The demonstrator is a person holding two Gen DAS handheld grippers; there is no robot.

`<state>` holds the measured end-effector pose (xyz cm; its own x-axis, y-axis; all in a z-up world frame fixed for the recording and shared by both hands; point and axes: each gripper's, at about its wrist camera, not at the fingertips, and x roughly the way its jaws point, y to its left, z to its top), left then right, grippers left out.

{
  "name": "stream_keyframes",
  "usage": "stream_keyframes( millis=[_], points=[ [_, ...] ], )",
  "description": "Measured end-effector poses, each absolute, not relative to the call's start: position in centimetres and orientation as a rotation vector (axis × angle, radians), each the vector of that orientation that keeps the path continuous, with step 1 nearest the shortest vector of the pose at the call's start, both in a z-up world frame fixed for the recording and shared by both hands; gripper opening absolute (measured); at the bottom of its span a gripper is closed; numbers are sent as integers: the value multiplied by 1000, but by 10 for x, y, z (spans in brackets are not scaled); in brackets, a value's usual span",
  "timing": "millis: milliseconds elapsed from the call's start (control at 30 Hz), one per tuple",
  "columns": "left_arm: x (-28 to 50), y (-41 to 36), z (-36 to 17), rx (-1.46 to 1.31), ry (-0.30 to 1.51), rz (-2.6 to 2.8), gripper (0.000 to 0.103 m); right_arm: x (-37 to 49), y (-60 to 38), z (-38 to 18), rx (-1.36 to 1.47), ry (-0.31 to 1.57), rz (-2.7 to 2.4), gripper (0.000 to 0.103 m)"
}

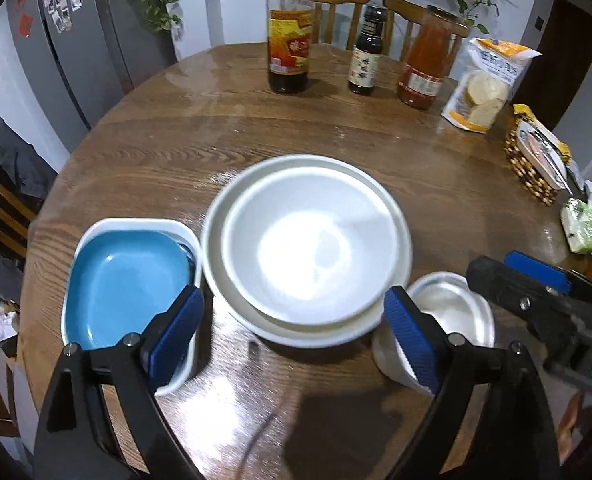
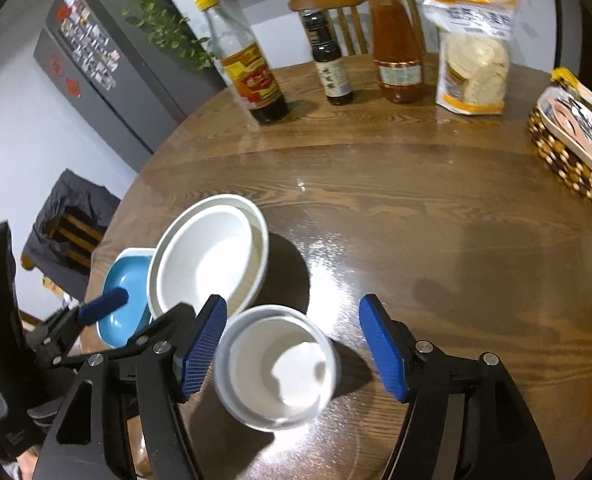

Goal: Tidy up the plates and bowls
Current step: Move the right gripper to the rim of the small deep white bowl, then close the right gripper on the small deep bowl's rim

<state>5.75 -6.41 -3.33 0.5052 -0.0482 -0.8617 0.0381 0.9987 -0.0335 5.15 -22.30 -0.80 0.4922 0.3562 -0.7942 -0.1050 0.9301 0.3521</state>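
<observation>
On the round wooden table [image 1: 200,128] stand three stacks of dishes. Two nested white round bowls [image 1: 307,248] are in the middle, seen also in the right wrist view [image 2: 208,260]. A blue square dish sits inside a white square dish [image 1: 124,280] to their left [image 2: 126,292]. A small stack of white bowls [image 2: 276,364] stands to the right [image 1: 455,316]. My left gripper [image 1: 296,332] is open and empty, its fingers on either side of the big bowls' near rim. My right gripper [image 2: 294,348] is open and empty, its fingers on either side of the small bowls.
At the far side stand a tall sauce bottle [image 1: 290,32], a small dark bottle [image 1: 365,56], an orange sauce jar [image 1: 425,64] and a bag of crackers [image 1: 485,84]. A woven basket [image 2: 575,140] sits at the right edge. Chairs stand behind the table.
</observation>
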Motion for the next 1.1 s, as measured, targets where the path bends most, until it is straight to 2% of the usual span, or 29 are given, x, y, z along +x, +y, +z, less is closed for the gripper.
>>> stream_keyframes(
  millis=[500, 800, 833, 867, 933, 1000, 1067, 1100],
  points=[
    [36, -88, -60, -38, 1156, -115, 92, 39, -248, -21, 291, 1070, 291, 70],
    [37, -100, -63, -48, 1166, -134, 90, 40, -240, -36, 243, 1110, 327, 70],
    [37, -102, -64, -45, 1169, -140, 87, 40, -239, -38, 238, 1115, 331, 67],
    [37, -103, -66, -46, 1170, -147, 84, 40, -238, -39, 235, 1118, 335, 56],
    [38, -106, -66, -47, 1171, -157, 78, 41, -236, -43, 231, 1128, 349, 41],
    [40, -109, -67, -45, 1171, -166, 69, 43, -234, -46, 235, 1135, 365, 37],
    [41, -112, -67, -44, 1171, -179, 55, 44, -231, -48, 231, 1138, 377, 32],
    [41, -113, -67, -43, 1169, -186, 52, 44, -230, -49, 230, 1139, 381, 30]
  ],
)
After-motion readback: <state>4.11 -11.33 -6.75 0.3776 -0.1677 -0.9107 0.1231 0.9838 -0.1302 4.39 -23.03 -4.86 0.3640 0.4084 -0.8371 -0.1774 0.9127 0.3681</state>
